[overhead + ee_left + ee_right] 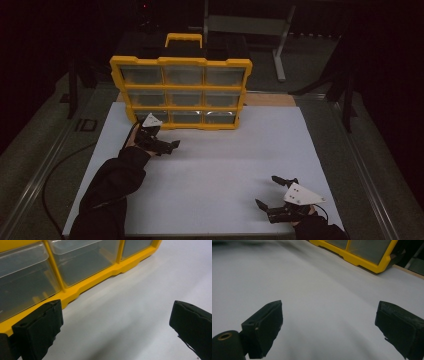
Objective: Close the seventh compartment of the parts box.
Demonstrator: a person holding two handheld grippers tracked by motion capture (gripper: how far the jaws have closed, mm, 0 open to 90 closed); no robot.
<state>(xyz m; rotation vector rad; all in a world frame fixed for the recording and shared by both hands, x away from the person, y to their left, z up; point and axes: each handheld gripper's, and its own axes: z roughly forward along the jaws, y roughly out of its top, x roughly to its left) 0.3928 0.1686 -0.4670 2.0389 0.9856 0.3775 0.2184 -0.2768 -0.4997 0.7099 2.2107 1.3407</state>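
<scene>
A yellow organiser case (182,61) with clear drawers stands upright at the back middle of the white board (225,155). My left gripper (161,141) is open just in front of the case's lower left corner, holding nothing. In the left gripper view its jaws (116,322) stand wide apart, and the left one is close to the yellow bottom rail (96,281). Near the front right edge of the board my right gripper (266,191) is open and empty. The right gripper view has its jaws (328,322) spread over bare board, with the case (362,261) far ahead.
Dark green table surface (360,165) surrounds the board, with metal rails along both sides. A black cable (55,170) runs at the left. A metal stand (282,45) rises behind the case at the right. A wooden strip (270,99) borders the board's back edge.
</scene>
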